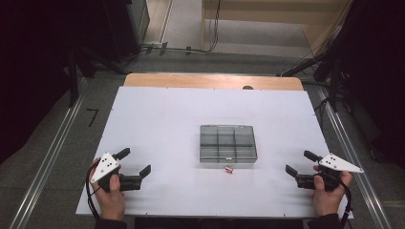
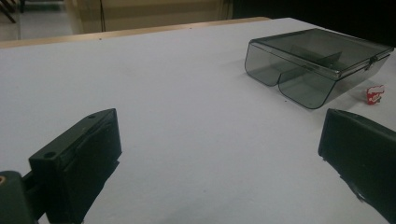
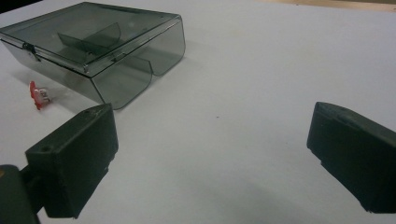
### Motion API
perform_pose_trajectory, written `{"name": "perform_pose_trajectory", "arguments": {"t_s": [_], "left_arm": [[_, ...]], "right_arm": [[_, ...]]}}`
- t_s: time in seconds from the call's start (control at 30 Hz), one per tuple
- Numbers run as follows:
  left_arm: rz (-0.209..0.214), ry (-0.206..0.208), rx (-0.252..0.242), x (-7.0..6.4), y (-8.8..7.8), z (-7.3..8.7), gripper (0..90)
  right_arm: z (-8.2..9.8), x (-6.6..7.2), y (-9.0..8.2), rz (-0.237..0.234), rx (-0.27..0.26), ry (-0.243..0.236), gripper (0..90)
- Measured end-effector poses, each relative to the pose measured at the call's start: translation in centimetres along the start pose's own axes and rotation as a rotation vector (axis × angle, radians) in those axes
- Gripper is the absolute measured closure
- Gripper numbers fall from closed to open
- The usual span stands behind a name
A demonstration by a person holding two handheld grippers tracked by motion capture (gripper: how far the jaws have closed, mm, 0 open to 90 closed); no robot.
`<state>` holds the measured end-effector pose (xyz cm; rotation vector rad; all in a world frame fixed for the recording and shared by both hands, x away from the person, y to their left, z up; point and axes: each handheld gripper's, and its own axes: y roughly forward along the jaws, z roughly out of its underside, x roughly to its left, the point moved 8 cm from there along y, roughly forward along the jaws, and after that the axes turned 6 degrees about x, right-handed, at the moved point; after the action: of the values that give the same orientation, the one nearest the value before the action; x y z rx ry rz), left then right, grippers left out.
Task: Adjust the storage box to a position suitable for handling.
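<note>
Left hand (image 1: 111, 193): comes in from the bottom edge at the near left of the table, wrapped round its gripper's handle; a dark cable loops beside the wrist.
Left gripper (image 1: 135, 162): low over the white table top, near the front left corner, pointing toward the middle. Jaws spread wide, nothing between them, only bare table between the two black pads in its own view.
Table (image 1: 157, 114): white sheet over a wooden board; a strip of wood shows along the far edge.
Compartment box (image 1: 228, 143): smoky transparent plastic, lid closed with a small latch on the near side, inner dividers visible through the lid. Sits flat, a little right of the table's centre, well apart from both grippers. In the left gripper view it lies at upper right (image 2: 317, 63); in the right gripper view at upper left (image 3: 93, 46).
Small red-and-white piece (image 1: 229, 169): lies on the table just in front of the box's near edge, close to the latch, not touching the box as far as I can tell. Too small to identify. Also seen at (image 2: 375, 94) and (image 3: 39, 95).
Right gripper (image 1: 299, 162): low over the table near the front right, pointing inward toward the box. Jaws wide apart, empty.
Right hand (image 1: 328, 191): enters from the bottom edge at the near right, closed round the handle, grey three-cornered plate on top.
</note>
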<state>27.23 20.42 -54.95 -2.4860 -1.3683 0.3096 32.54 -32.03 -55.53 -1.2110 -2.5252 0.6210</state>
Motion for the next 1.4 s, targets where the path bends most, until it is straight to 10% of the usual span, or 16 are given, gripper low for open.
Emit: {"name": "perform_pose_trajectory", "arguments": {"t_s": [1.4], "left_arm": [[0.019, 0.008, 0.031, -0.5, 0.4, 0.4, 0.0]], "right_arm": [[-5.7, 2.7, 2.3, -0.109, 0.088, -0.029, 4.5]]}}
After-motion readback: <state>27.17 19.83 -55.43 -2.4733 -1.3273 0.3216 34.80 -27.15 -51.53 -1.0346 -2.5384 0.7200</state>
